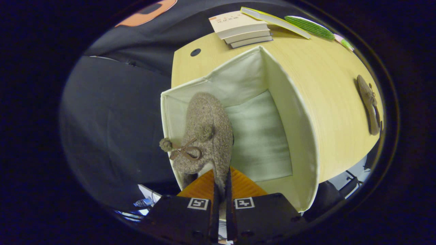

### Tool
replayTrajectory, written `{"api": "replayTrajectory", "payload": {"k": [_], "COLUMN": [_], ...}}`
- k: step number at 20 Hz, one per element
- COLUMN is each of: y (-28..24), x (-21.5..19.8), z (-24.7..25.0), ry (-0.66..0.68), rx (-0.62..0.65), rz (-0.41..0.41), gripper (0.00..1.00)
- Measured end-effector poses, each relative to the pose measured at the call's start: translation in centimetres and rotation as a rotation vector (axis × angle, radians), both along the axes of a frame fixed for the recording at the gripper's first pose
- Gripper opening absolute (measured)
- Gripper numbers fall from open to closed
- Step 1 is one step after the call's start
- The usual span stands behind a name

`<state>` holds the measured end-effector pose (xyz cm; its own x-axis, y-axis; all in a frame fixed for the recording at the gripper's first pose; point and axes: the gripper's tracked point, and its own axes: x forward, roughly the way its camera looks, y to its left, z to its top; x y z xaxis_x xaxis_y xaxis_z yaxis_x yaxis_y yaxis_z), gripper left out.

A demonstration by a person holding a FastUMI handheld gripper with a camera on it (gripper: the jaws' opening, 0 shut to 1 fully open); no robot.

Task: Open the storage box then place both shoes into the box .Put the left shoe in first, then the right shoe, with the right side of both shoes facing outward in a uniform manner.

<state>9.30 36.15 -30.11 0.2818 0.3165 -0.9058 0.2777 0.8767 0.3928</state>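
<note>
Two fuzzy brown shoes are showing, matching in their nubbly wool-like weave. One shoe (207,136) is hanging toe-first over the left wall of the open storage box (299,136), its thin heel edge clamped between the fingers of the tool (221,207), which are pressing nearly together on it. A brown bow with two pompoms is sitting on its upper, at about 9 o'clock from the shoe's middle. The box is cream fabric, its lining pale and bare. The other shoe (369,103) is lying on the wooden bench (327,85), well apart at 3 o'clock from the box. Stacked books (240,29) are resting at 12 o'clock beyond it.
</note>
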Motion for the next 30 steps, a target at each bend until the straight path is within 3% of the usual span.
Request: {"api": "replayTrajectory", "payload": {"k": [4, 7, 13, 18, 24, 30], "y": [0.9, 0.6, -4.5, -13.3, -29.3, -44.6], "x": [0.2, 0.0, 0.5, 0.3, -2.6, -6.5], "z": [0.3, 1.7, 7.0, 11.9, 14.7, 12.4], "ry": [-0.027, -0.078, -0.274, -0.404, -0.459, -0.367], "rx": [0.017, -0.014, -0.139, -0.245, -0.384, -0.461], "rz": [0.022, 0.065, 0.15, 0.165, 0.093, -0.003], "gripper": [0.68, 0.85, 0.88, 0.88, 0.89, 0.89]}}
